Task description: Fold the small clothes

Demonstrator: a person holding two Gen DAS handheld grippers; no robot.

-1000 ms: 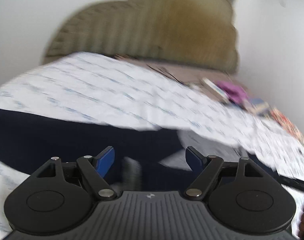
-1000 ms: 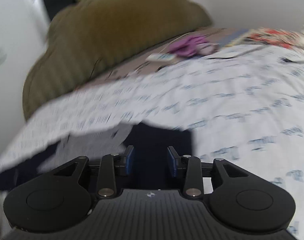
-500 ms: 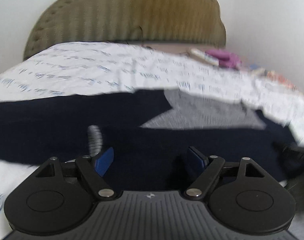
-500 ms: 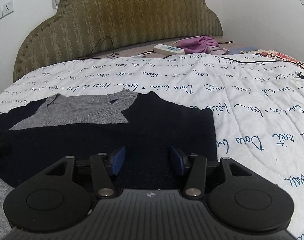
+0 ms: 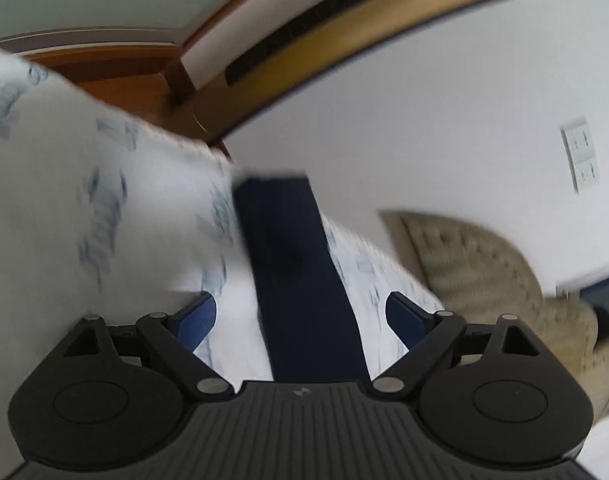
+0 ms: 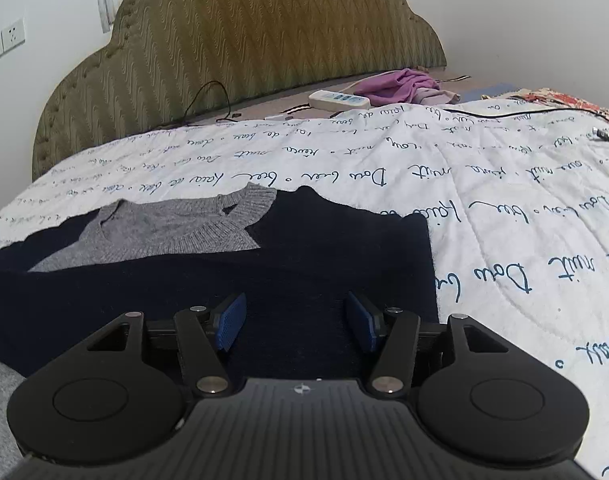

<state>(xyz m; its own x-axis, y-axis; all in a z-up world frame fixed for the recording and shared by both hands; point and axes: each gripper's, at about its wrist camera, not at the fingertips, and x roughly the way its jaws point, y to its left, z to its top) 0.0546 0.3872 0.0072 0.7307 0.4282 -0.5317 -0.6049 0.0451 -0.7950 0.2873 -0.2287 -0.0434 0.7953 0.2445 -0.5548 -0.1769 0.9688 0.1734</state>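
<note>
A navy sweater [image 6: 304,264] with a grey knit collar and yoke [image 6: 176,232] lies flat on the white quilt with blue script [image 6: 504,220]. My right gripper [image 6: 294,322] is open and empty, low over the sweater's lower right part. My left gripper [image 5: 300,314] is open and empty, turned sideways. A long navy sleeve [image 5: 292,264] of the sweater runs between its fingers along the quilt [image 5: 104,208], untouched as far as I can see. The left view is blurred.
An olive padded headboard [image 6: 264,40] stands behind the bed. A white power strip [image 6: 338,100], a purple cloth [image 6: 400,86] and black cables [image 6: 208,100] lie near it. Wall sockets [image 6: 4,42] are at left. The left wrist view shows a wooden door frame [image 5: 144,80] and wall.
My left gripper has swung sharply to the left and rolled, now looking along the sleeve toward the wall. My right gripper has hardly moved and its jaws have opened wider.
</note>
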